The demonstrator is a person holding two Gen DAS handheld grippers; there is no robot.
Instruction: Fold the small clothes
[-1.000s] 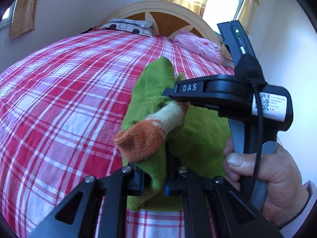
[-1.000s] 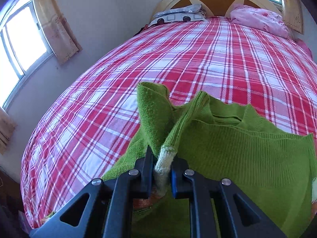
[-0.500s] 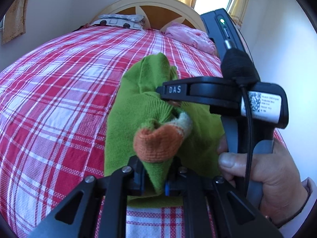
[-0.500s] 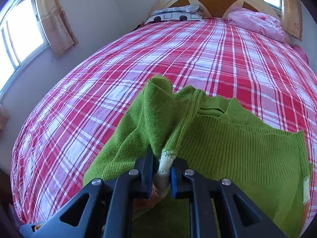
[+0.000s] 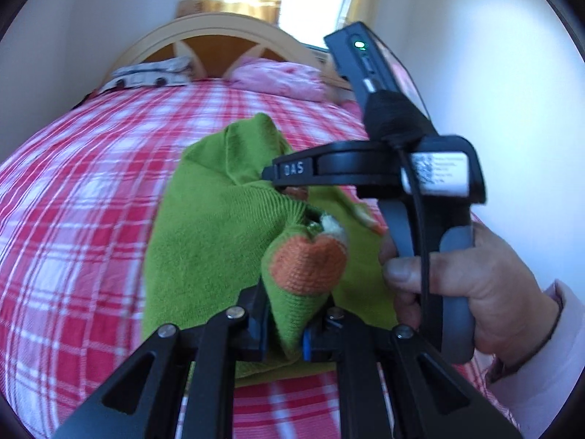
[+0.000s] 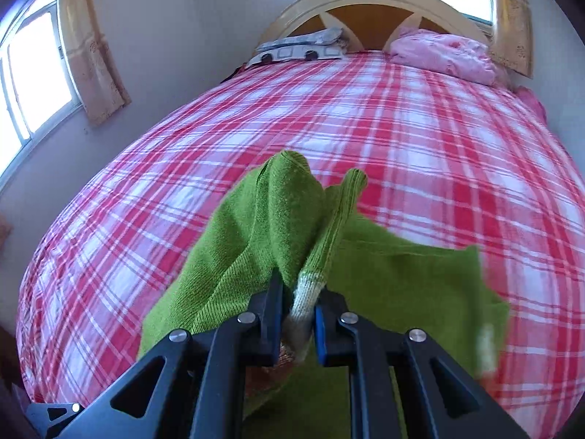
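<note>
Left gripper (image 5: 285,333), at 6 o'clock in the left wrist view, is clenched on a fold of the green knit sweater (image 5: 215,226); an orange cuff (image 5: 307,259) bulges just above its fingers. The sweater lies bunched on the red plaid bedspread (image 5: 84,183), near the bed's middle. At 3 o'clock, the right hand (image 5: 475,278) holds the right gripper (image 6: 298,323), which grasps the sweater's cream-tipped ribbed edge (image 6: 310,289). Far end, 12 o'clock: headboard (image 6: 369,3), a grey patterned pillow (image 6: 303,45), and pink bedding (image 6: 446,55).
</note>
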